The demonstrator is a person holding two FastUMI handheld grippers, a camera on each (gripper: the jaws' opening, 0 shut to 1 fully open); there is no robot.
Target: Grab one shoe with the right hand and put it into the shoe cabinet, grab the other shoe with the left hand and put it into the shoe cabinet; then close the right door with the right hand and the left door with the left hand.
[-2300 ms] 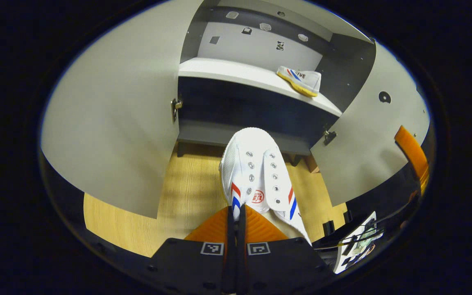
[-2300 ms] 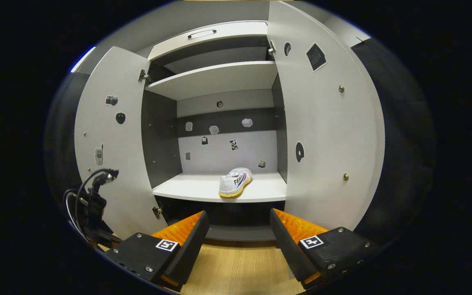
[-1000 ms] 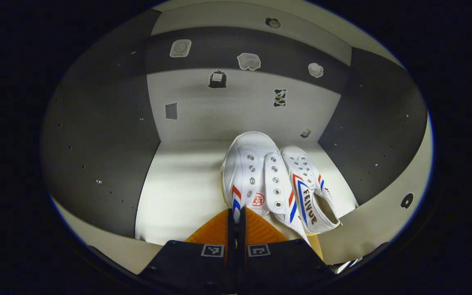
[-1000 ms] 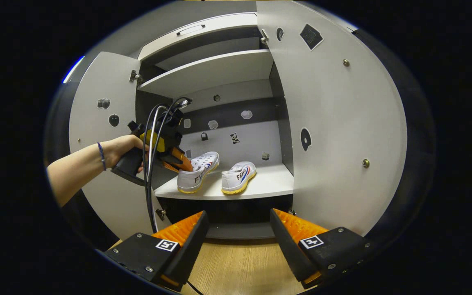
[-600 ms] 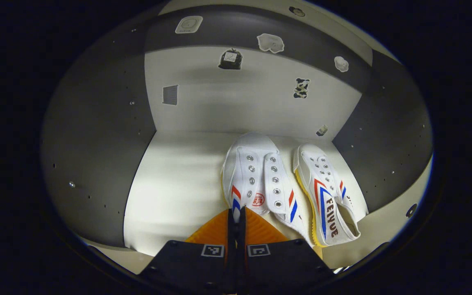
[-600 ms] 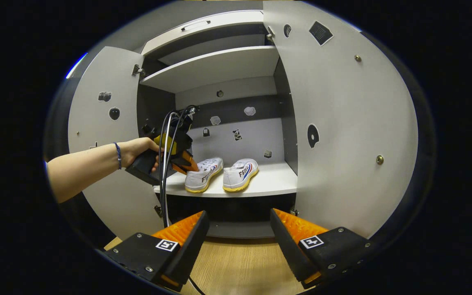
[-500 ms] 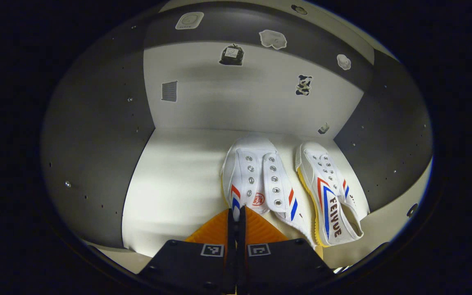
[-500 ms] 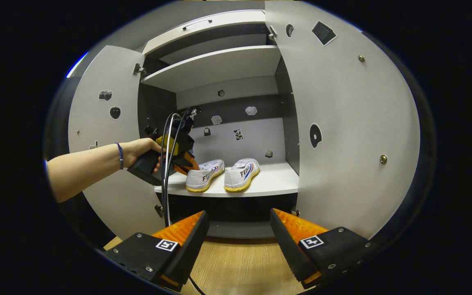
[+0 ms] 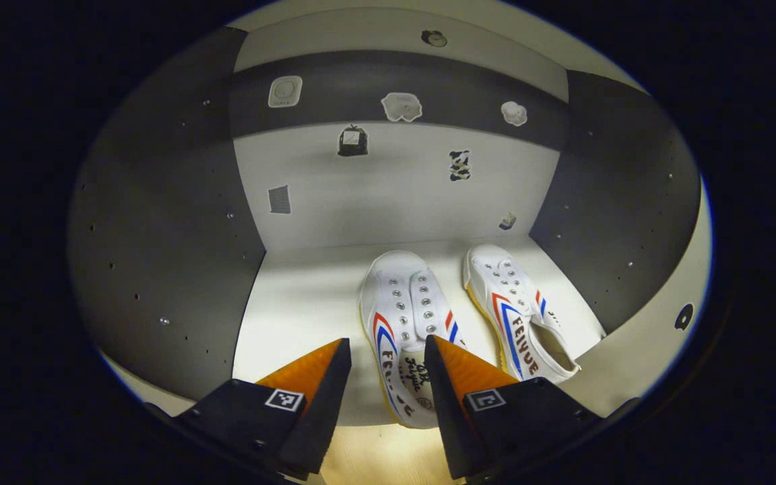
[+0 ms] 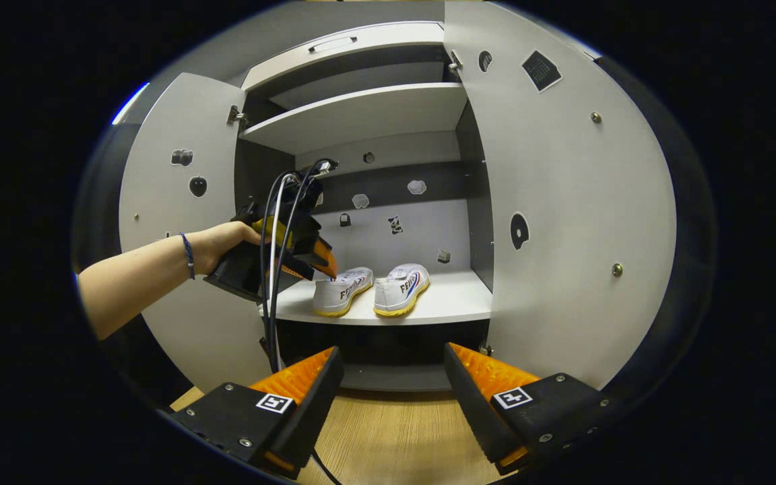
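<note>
In the right gripper view, the right tongs (image 10: 391, 377) are closest to us; their two fingers stand wide apart with nothing between them, low over the wooden floor (image 10: 395, 441) in front of the shoe cabinet (image 10: 354, 114); a little farther off, a hand (image 10: 223, 239) holds the left tongs (image 10: 329, 266) up at the front of the lower shelf (image 10: 448, 300), with black cables (image 10: 273, 269) hanging down from them; the tip of the left tongs is just above the heel of the left shoe (image 10: 341, 291); the right shoe (image 10: 401, 288) stands just beside it on the same shelf, and the two shoes do not touch; both toes point to the back of the cabinet; the left door (image 10: 172, 202) and the right door (image 10: 563, 202) both stand open; higher up there is another shelf (image 10: 361, 114).

In the left gripper view, the left tongs (image 9: 382, 374) are let go and spread open; the heel of the left shoe (image 9: 401, 323) shows in the gap between the fingers, and I cannot tell if a finger touches it; the right shoe (image 9: 516, 316) lies close on its right side; both rest flat on the white lower shelf (image 9: 294, 316); behind them is the back wall (image 9: 388, 195) with small stickers (image 9: 352, 140) on it; dark side walls (image 9: 159, 222) stand on each side.
</note>
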